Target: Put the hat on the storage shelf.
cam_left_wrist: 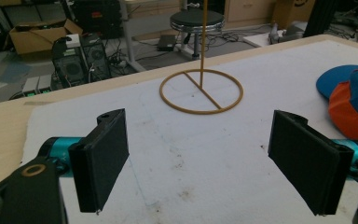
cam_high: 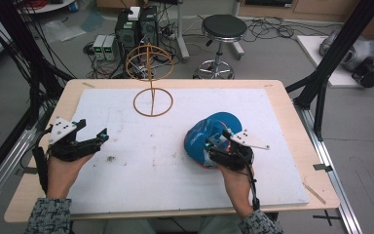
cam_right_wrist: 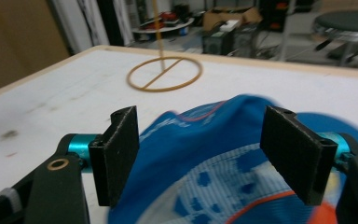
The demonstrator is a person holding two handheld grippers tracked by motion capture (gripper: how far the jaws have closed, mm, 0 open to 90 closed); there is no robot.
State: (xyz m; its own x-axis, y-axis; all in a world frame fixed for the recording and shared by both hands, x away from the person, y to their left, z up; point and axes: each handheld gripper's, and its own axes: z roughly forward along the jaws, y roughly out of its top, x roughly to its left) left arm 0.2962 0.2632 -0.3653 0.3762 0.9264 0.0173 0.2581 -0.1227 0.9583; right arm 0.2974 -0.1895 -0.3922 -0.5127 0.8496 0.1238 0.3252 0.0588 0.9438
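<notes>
A blue cap (cam_high: 208, 130) with orange trim lies on the white mat (cam_high: 141, 165), right of the middle. My right gripper (cam_high: 213, 146) is low over its near side. In the right gripper view the cap's crown (cam_right_wrist: 200, 135) sits between the open jaws of the right gripper (cam_right_wrist: 205, 163), with no clear press from the pads. My left gripper (cam_high: 100, 137) hovers over the mat's left part, open and holding nothing; its jaws (cam_left_wrist: 205, 182) stand wide apart. A gold wire stand (cam_high: 153, 102) rises from a ring base at the mat's far middle.
The stand's ring base (cam_left_wrist: 203, 91) lies ahead of the left gripper, with the cap (cam_left_wrist: 354, 88) off to its right. The wooden table edge (cam_high: 282, 97) frames the mat. Beyond it are a black stool (cam_high: 223, 29), computer boxes (cam_high: 136, 29) and cables on the floor.
</notes>
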